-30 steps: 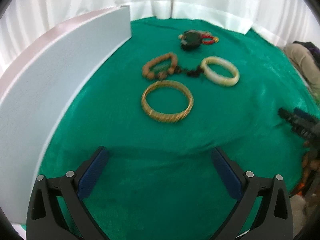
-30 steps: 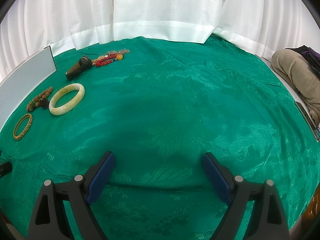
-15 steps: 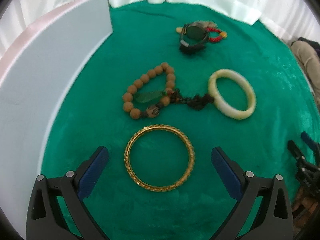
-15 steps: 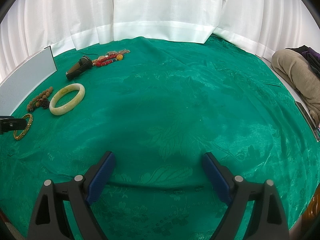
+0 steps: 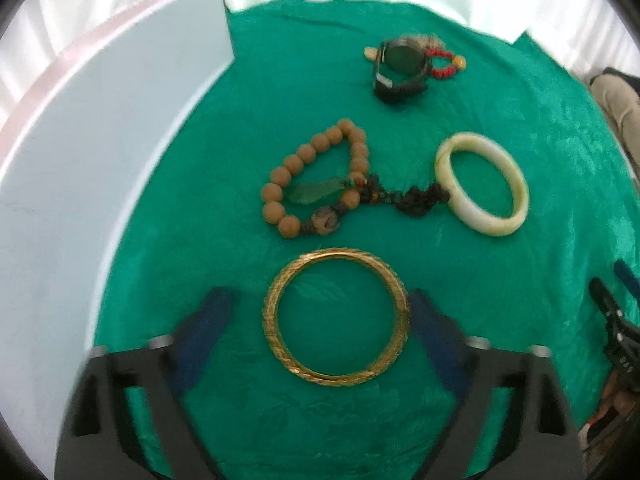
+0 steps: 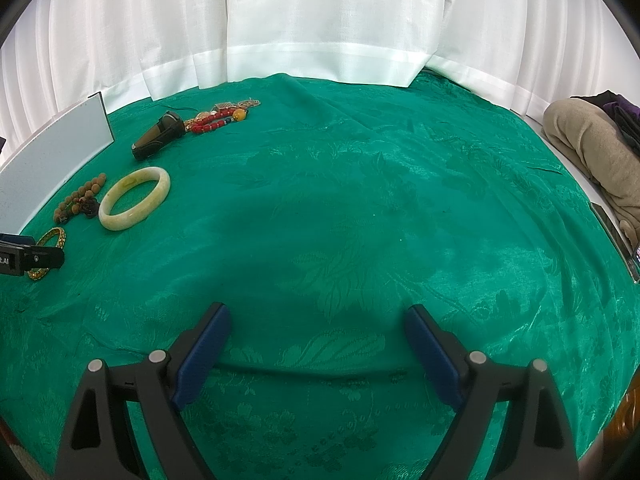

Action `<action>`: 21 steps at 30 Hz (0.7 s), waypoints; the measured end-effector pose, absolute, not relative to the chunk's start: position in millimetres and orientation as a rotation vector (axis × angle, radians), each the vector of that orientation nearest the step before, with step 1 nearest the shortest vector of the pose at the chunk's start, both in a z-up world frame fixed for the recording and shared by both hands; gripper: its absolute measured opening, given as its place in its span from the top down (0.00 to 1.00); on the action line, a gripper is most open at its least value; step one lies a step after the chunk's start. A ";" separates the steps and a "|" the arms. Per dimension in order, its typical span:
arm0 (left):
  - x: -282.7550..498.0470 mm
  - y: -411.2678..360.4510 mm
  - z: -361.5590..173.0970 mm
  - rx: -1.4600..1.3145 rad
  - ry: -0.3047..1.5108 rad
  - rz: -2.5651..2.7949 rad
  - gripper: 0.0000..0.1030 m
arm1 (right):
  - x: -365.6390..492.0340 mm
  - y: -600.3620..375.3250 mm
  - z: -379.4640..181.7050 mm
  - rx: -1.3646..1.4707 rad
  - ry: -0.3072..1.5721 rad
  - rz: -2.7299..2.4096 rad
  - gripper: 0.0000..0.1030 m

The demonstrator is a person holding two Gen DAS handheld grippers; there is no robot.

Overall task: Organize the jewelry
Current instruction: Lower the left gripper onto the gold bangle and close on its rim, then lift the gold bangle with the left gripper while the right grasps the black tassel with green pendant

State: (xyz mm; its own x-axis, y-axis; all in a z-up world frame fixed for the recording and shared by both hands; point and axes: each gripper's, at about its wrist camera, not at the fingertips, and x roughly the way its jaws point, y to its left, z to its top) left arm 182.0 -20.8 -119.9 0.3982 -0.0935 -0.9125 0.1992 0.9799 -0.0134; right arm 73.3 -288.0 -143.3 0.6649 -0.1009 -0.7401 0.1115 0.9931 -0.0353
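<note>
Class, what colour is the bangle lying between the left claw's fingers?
Gold bangle, clearest in the left wrist view.

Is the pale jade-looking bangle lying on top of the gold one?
No, the pale bangle lies apart from the gold bangle, each flat on the green cloth.

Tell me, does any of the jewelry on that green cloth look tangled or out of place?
Mostly tidy. The wooden bead bracelet has a dark tassel trailing right to the pale jade bangle, seemingly touching it. Farther back, a watch lies piled against red beads. The gold bangle lies flat, alone.
</note>
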 end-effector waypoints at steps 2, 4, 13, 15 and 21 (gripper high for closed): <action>179.7 -14.4 -117.5 0.071 1.147 -0.202 0.31 | 73.4 -287.9 -143.3 0.013 0.834 -0.121 0.11; 175.5 -7.7 -114.7 0.031 1.142 -0.211 0.32 | 73.3 -287.8 -143.3 0.013 0.835 -0.120 0.11; 142.5 19.9 -96.8 0.026 1.084 -0.194 0.31 | 100.3 -254.6 -98.1 0.039 0.932 0.137 0.11; 142.1 23.0 -95.6 0.016 1.080 -0.193 0.31 | 118.2 -221.7 -82.3 -0.027 0.893 0.274 0.11; 129.5 42.2 -86.8 -0.024 1.061 -0.181 0.31 | 173.6 -115.3 -78.6 -0.346 0.837 0.594 0.13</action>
State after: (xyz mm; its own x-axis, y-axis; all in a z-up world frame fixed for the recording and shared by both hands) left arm 129.5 42.2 -86.8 0.4746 -0.1590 -0.8657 0.1362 0.9850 -0.1062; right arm 173.6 -115.3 -78.6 0.5226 0.3533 -0.7759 -0.6156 0.7860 -0.0567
